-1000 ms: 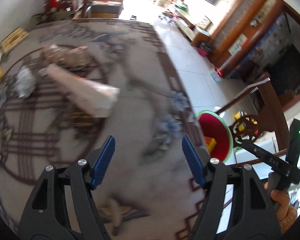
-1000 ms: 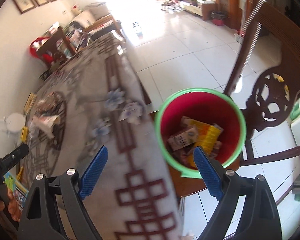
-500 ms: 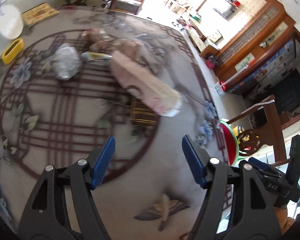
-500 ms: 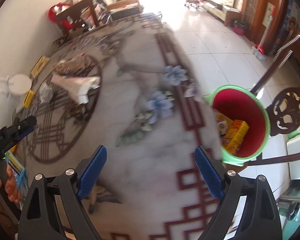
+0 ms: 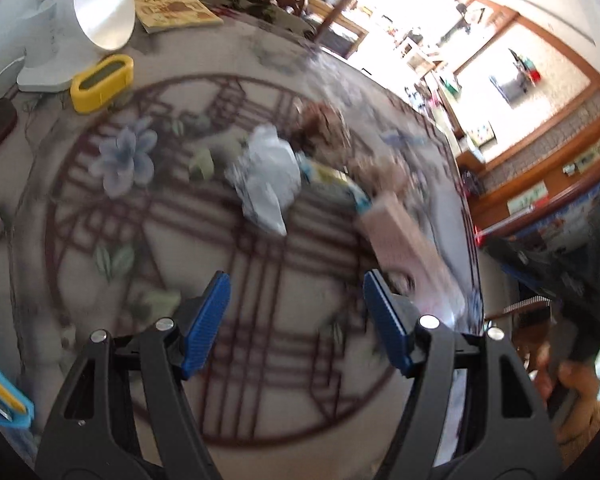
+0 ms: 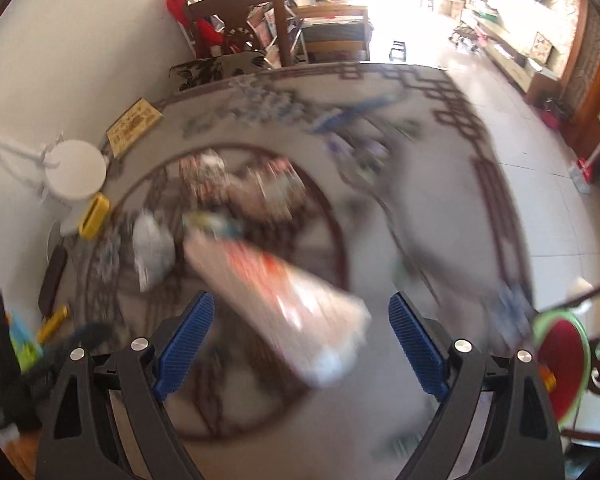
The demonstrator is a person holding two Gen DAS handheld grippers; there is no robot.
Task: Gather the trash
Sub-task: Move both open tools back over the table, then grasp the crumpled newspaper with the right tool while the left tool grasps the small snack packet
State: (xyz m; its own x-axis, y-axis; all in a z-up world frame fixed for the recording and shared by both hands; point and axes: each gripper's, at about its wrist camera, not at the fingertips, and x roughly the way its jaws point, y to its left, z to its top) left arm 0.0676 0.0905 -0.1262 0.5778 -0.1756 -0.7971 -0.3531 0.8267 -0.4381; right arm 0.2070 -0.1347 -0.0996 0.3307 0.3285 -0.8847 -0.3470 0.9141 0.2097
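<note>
A pile of trash lies on the patterned tablecloth. It holds a crumpled white plastic bag, a blue and yellow wrapper, brown wrappers and a long pink and white package. My left gripper hangs open above the cloth, just short of the bag, with nothing between its fingers. My right gripper is open above the long package, which shows blurred between the blue pads; no pad touches it. The white bag lies left of it. The red bin with a green rim stands off the table's right edge.
A white fan, a yellow holder and a book stand along the wall side of the table. A wooden chair stands behind the far end. The other gripper and a hand show at the right.
Both grippers have swung away from the red bin and across the table toward the trash pile. The bin has slid to the right edge of the right view and out of the left view.
</note>
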